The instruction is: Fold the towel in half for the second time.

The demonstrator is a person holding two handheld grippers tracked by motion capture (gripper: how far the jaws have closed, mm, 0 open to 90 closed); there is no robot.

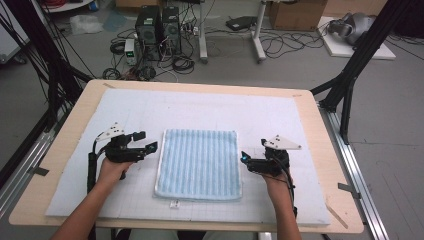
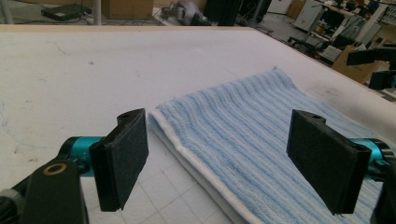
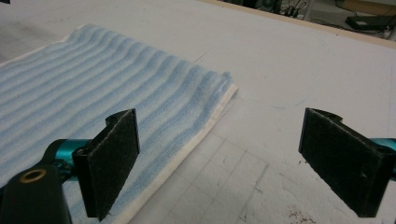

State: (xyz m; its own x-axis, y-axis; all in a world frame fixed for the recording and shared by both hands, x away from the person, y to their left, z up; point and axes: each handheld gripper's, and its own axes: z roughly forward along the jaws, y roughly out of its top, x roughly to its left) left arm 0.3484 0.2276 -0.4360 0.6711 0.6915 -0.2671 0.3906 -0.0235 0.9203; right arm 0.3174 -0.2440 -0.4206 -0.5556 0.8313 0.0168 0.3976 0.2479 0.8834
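High view shows the folded blue striped terry towel [image 1: 198, 164] lying flat mid-way across the white foam mat [image 1: 210, 107] on the light wooden table [image 1: 327, 150], with bare mat open on every side and nothing standing in the way. Left gripper [image 1: 145, 142] sits just beside its left edge and right gripper [image 1: 244, 157] just beside its right edge. Both sets of fingers [image 2: 122, 156] [image 3: 109, 161] are spread wide, gripping nothing, each straddling a white-hemmed towel edge.

Left gripper [image 1: 146, 141] jaws wide apart, right gripper [image 1: 244, 156] likewise (both held low), forearms angled inward
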